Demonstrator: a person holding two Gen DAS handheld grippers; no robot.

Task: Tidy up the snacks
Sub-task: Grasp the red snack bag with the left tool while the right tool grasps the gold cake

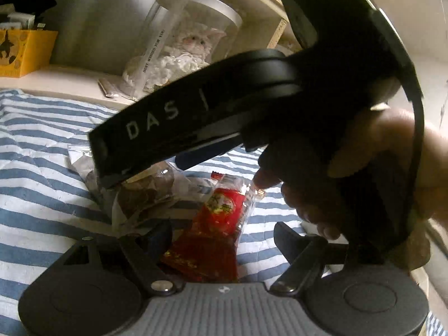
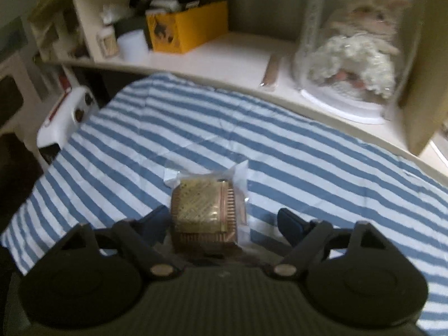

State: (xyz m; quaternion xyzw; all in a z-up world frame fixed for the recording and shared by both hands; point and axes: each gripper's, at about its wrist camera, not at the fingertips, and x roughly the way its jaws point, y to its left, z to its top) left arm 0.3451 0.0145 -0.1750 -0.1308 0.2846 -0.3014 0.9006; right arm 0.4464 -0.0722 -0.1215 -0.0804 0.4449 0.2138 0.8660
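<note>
In the left wrist view a red snack packet (image 1: 215, 232) lies on the blue-and-white striped cloth (image 1: 42, 151) between the open fingers of my left gripper (image 1: 224, 238). A clear bag of brown snacks (image 1: 140, 193) lies just beyond it. The other gripper's black body (image 1: 196, 112), held in a hand (image 1: 378, 168), crosses above them. In the right wrist view a clear-wrapped brown biscuit pack (image 2: 205, 215) lies on the cloth (image 2: 308, 154) between the open fingers of my right gripper (image 2: 224, 224), nearer the left finger.
A cream shelf (image 2: 224, 53) runs behind the cloth. On it stand a yellow box (image 2: 187, 28), white jars (image 2: 131, 42) and a clear dome holding a white doll (image 2: 361, 53). A white device (image 2: 67, 117) sits at the cloth's left edge.
</note>
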